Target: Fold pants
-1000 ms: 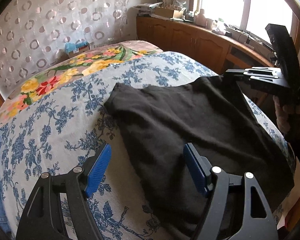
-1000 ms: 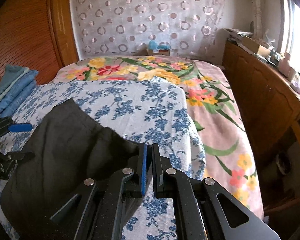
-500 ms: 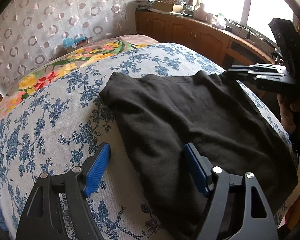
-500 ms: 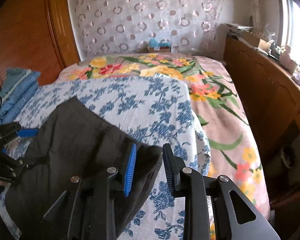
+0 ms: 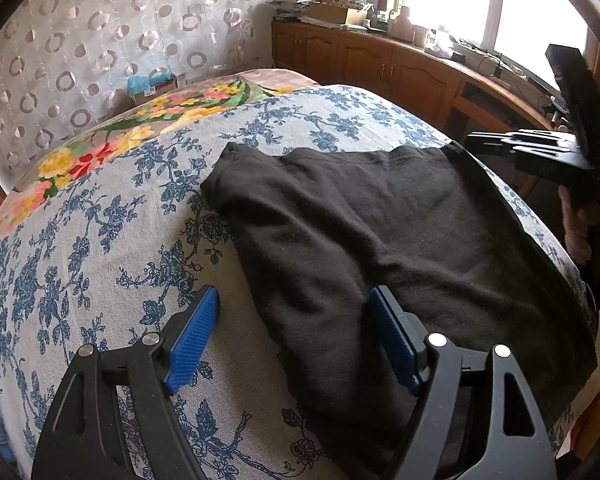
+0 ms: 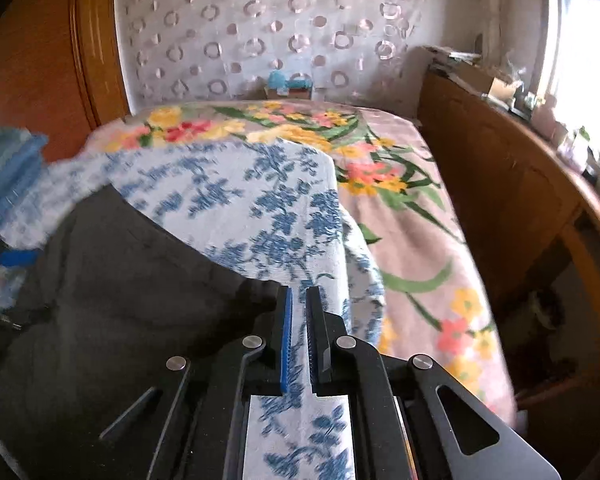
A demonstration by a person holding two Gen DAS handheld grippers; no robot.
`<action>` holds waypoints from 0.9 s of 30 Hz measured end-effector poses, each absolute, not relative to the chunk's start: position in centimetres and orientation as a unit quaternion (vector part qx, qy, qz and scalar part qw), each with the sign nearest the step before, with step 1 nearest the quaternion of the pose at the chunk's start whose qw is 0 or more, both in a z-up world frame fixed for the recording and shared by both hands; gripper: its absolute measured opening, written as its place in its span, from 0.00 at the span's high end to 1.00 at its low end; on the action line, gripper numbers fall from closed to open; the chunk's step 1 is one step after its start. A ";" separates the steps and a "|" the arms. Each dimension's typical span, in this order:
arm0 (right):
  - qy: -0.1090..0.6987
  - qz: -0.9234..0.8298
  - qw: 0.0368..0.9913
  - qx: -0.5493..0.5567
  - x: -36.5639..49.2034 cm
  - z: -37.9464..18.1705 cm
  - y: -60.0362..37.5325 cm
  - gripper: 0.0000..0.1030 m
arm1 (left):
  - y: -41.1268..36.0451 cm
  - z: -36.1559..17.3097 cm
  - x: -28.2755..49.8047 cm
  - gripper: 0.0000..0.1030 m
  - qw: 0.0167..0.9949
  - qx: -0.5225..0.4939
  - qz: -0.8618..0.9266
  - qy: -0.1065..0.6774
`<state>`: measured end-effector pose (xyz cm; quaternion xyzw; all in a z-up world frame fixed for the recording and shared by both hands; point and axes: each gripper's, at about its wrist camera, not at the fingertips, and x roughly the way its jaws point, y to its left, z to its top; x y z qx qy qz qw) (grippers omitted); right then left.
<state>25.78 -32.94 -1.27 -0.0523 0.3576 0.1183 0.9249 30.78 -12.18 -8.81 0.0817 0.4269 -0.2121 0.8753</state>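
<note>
The black pants (image 5: 380,240) lie folded flat on the blue-flowered bedspread (image 5: 100,240). My left gripper (image 5: 296,336) is open and hovers over the pants' near left edge, one blue pad on each side of that edge. My right gripper (image 6: 299,332) has its jaws nearly together with nothing between them, just right of the pants' corner (image 6: 256,292). The right gripper also shows in the left wrist view (image 5: 540,152), held at the pants' far right side. The pants fill the lower left of the right wrist view (image 6: 120,300).
A floral quilt (image 6: 340,140) covers the head of the bed. Wooden cabinets (image 5: 380,60) with clutter run along the window side. Folded blue jeans (image 6: 8,176) lie at the bed's left edge. A wooden headboard panel (image 6: 60,60) stands behind.
My right gripper opened, let go of the pants' corner, then closed again empty. The pants now lie flat. My left gripper stayed open and shifted slightly.
</note>
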 end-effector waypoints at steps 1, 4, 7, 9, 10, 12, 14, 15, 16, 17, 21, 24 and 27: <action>0.356 0.122 0.925 -0.047 25.5 -1.1 -33.0 0.94 | -12.1 -8.8 30.7 0.24 0.875 0.082 -0.212 0.427; 0.346 0.129 0.929 -0.042 23.5 -0.5 -32.9 0.91 | -12.1 -8.8 30.7 0.24 0.875 0.082 -0.212 0.427; 0.342 0.139 0.929 -0.035 20.9 -0.4 -32.7 0.77 | -12.0 -8.7 30.7 0.24 0.877 0.082 -0.208 0.426; 0.344 0.141 0.928 -0.034 19.3 -0.6 -32.6 0.70 | -11.8 -8.4 30.2 0.24 0.879 0.083 -0.202 0.423; 0.344 0.142 0.928 -0.034 18.4 -0.7 -32.5 0.70 | -11.8 -8.2 29.8 0.24 0.881 0.084 -0.200 0.421; 0.345 0.143 0.927 -0.031 16.9 -0.9 -32.6 0.69 | -11.6 -7.6 29.0 0.24 0.884 0.079 -0.202 0.415; 0.347 0.151 0.925 -0.028 15.4 -1.0 -32.7 0.69 | -11.5 -6.9 28.0 0.24 0.886 0.070 -0.209 0.409; 0.347 0.152 0.925 -0.029 14.7 -1.0 -32.7 0.69 | -11.5 -6.4 27.2 0.24 0.887 0.069 -0.212 0.405; 0.346 0.151 0.926 -0.029 13.9 -1.0 -32.8 0.69 | -11.6 -6.0 26.4 0.24 0.888 0.072 -0.215 0.401; 0.346 0.150 0.926 -0.029 13.4 -1.0 -32.9 0.69 | -11.7 -5.7 25.6 0.24 0.889 0.075 -0.217 0.397; 0.347 0.154 0.925 -0.019 11.2 -0.9 -33.1 0.69 | -11.6 -4.8 23.0 0.24 0.894 0.077 -0.219 0.383; 0.343 0.152 0.927 -0.018 9.7 -0.7 -32.9 0.67 | -11.0 -4.5 21.3 0.24 0.900 0.069 -0.212 0.375; 0.339 0.144 0.929 -0.023 8.5 -0.5 -32.8 0.59 | -10.2 -4.3 19.7 0.24 0.904 0.058 -0.204 0.371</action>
